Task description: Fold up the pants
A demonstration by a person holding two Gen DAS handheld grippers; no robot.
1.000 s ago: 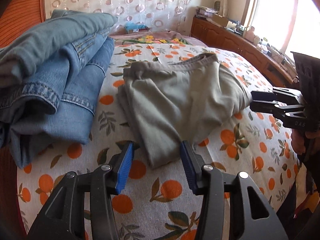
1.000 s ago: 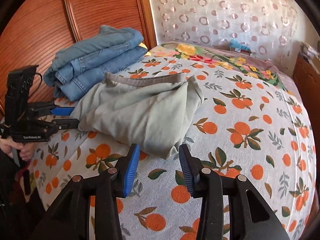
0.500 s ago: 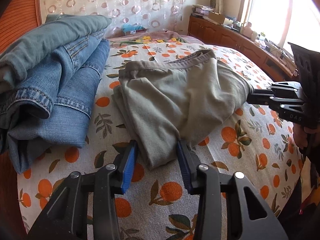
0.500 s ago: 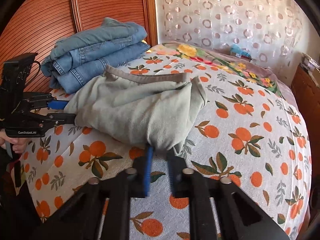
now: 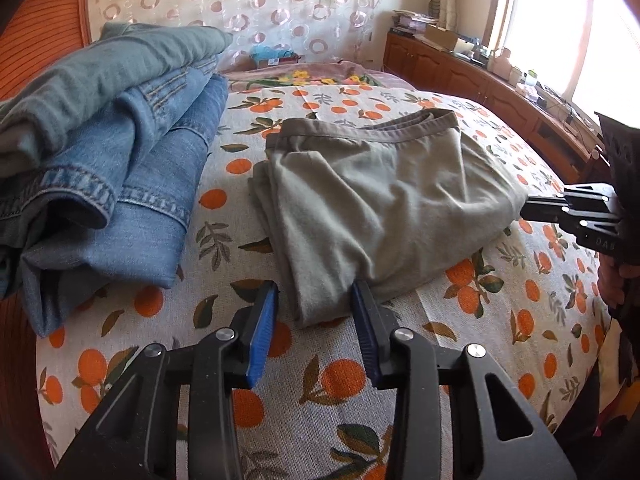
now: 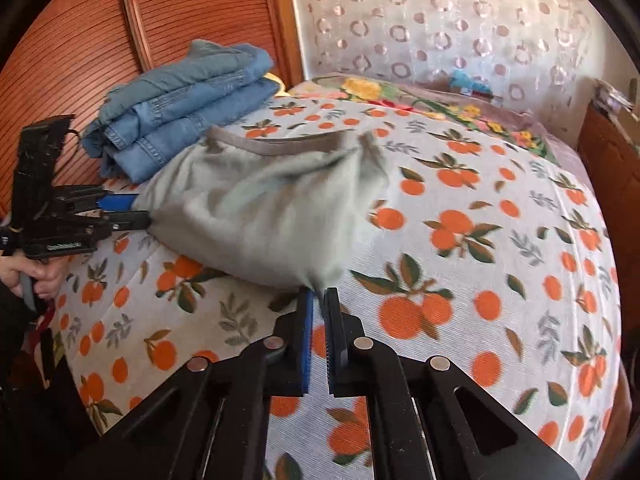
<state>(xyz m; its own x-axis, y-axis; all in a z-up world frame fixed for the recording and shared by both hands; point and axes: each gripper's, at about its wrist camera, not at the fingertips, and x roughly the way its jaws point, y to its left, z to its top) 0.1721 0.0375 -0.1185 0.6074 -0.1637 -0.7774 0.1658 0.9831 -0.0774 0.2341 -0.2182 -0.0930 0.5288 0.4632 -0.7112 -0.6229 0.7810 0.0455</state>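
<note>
Clenched at the right gripper [image 6: 318, 300], with one near corner of the grey-green pants [image 6: 260, 208] pinched at the very tips and drawn up a little off the orange-print bedspread [image 6: 480, 280]; blurred around that corner, so probably on the move. Not yet gripping at the left gripper [image 5: 314, 304]: just been closing in around the other near corner of the same pants, with fabric between the jaws, touching the right-hand pad but clear of the blue left-hand one. Lying mid-bed beyond both tools, already doubled into a compact, rumpled bundle, with the waistband along the far edge and several layers showing down the left side. Judged well along: long folds apparently made, with only a short thick packet left. Probably remaining: finishing the left-hand grip, carrying the near edge over toward the waistband or lifting the whole packet, then flattening the wrinkles. Just beside the bundle on the left, apart from it, a stack of folded jeans [image 5: 120, 152] against the wooden headboard [image 6: 80, 40], looking like finished work and a likely place for this pair. Farther off, a low wooden cabinet [image 5: 460, 76] under a bright window [image 5: 552, 28].
</note>
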